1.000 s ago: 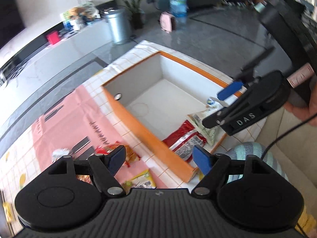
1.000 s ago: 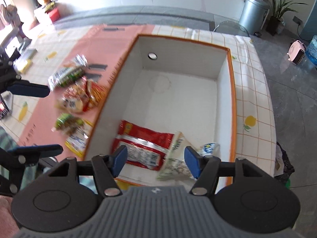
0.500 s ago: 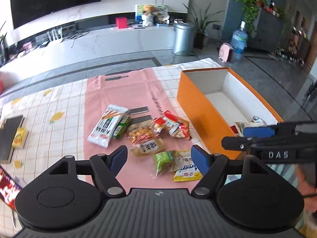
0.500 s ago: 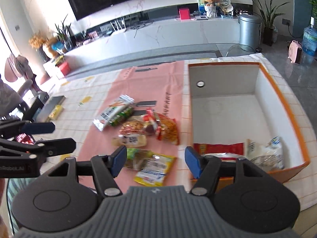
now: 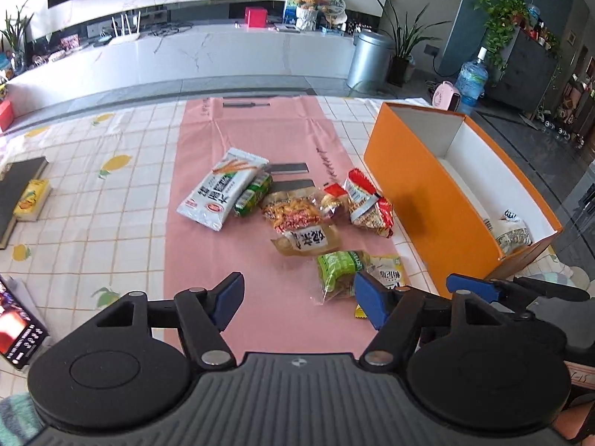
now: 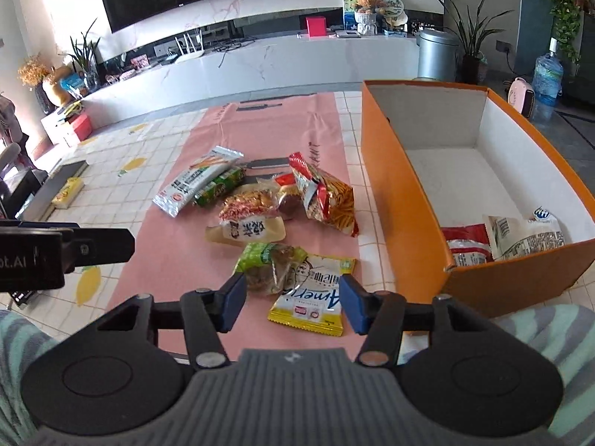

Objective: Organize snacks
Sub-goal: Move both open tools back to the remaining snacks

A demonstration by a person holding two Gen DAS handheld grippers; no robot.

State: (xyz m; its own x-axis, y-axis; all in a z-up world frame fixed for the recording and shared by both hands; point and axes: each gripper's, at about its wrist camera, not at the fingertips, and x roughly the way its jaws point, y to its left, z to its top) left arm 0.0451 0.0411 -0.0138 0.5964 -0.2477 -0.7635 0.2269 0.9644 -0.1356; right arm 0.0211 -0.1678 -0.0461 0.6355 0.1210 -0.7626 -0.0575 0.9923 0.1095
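Note:
Several snack packs lie on a pink mat: a white stick-snack pack, a green pack, a red-orange pack, a clear nut pack, a green-topped pack and a yellow pack. An orange box at the right holds a red pack and a white pack. My left gripper is open and empty above the mat's near end. My right gripper is open and empty, just short of the yellow pack.
The table has a checked lemon-print cloth. A dark book with a yellow pack lies at the far left. A phone sits at the near left edge. A white counter and a metal bin stand beyond the table.
Both grippers have pulled back from over the orange box toward the near edge and now face the snack pile on the mat. Both stay open and empty.

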